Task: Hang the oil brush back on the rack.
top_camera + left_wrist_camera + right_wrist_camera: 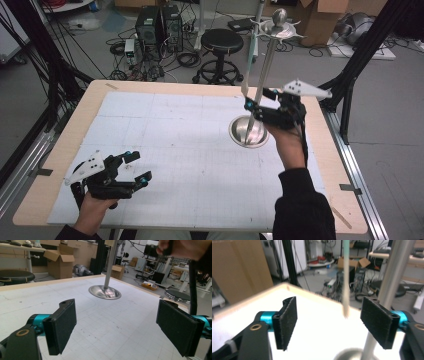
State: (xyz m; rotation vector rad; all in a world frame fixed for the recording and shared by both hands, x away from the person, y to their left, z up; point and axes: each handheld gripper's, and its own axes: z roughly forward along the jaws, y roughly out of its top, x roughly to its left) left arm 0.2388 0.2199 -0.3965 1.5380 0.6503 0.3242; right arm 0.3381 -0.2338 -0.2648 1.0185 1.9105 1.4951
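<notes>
Item 1: a steel stand (260, 75) with a round dished base (248, 131), set on my worktop (175, 150) toward its far right; the dish looks empty. A pale strip (248, 70) hangs from the stand's top arms, beside the pole. My right tongs (260, 102) are held wide at the pole above the base, with the strip's lower end between the pads, touching neither. My left tongs (134, 166) gape wide over the near left corner, holding nothing. Open gridded mat lies between both.
</notes>
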